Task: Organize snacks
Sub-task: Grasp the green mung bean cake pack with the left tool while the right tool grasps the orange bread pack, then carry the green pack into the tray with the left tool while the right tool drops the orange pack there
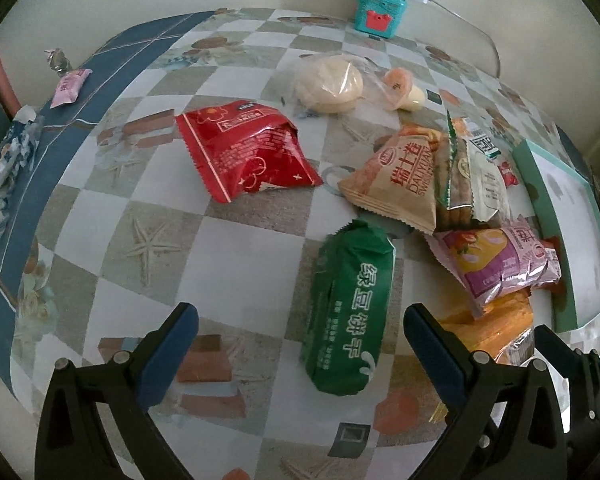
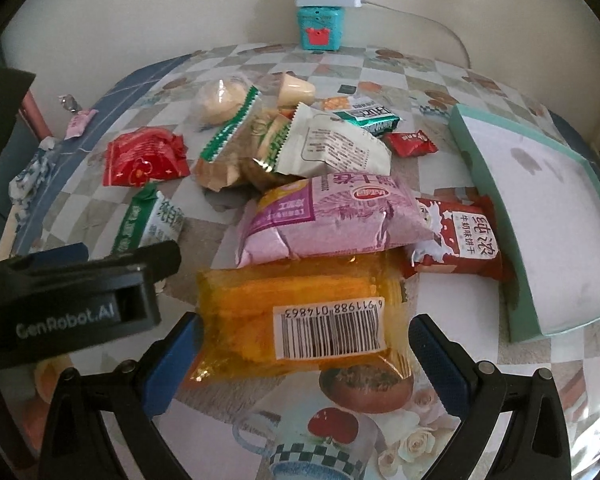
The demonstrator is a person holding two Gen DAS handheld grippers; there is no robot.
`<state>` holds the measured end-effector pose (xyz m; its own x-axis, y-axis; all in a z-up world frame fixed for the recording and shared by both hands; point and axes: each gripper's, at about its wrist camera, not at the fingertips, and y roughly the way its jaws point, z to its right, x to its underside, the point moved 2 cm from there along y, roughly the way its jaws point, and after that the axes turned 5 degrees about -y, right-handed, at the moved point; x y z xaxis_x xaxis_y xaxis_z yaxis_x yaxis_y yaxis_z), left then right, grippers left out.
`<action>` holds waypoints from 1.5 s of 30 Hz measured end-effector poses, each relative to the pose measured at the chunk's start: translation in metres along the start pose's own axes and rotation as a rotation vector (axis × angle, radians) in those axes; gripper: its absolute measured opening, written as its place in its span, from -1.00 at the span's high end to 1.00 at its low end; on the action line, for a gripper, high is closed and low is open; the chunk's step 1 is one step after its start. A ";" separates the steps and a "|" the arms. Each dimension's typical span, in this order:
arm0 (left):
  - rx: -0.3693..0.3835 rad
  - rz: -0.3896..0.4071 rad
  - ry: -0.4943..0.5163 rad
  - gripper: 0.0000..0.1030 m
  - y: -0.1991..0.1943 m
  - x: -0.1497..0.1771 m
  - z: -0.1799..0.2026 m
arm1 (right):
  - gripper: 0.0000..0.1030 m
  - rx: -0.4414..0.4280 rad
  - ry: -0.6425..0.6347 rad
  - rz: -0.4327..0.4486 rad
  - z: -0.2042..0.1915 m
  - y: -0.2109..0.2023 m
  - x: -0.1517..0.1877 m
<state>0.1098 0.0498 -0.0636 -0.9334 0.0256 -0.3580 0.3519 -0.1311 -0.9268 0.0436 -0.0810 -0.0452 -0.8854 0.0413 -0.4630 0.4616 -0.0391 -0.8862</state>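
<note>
My left fingers are spread wide over the green packet reading 绿豆饼干, not touching it. My right fingers gape around the orange packet, barcode 6911988014863, mid-counter; the arm beside them reads GenRobot.AI. A tan packet says DALIYUAN
</note>
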 end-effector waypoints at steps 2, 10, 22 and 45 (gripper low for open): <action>-0.006 0.009 0.006 -0.92 0.000 0.000 0.002 | -1.00 -0.001 0.001 0.006 0.000 -0.001 0.001; 0.026 0.000 0.002 0.00 -0.002 0.002 0.003 | -0.75 -0.027 -0.002 0.021 -0.002 -0.007 0.003; 0.037 -0.001 -0.023 0.50 -0.013 0.006 0.004 | -0.58 -0.067 0.032 0.014 0.005 -0.017 0.009; 0.056 0.114 0.013 0.50 -0.094 -0.029 0.073 | -0.56 0.033 0.244 0.237 0.098 -0.102 -0.028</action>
<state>0.0985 -0.0110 0.0420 -0.8862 0.0200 -0.4629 0.4512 -0.1893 -0.8721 0.0159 -0.1762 0.0594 -0.7125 0.2649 -0.6498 0.6477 -0.1080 -0.7542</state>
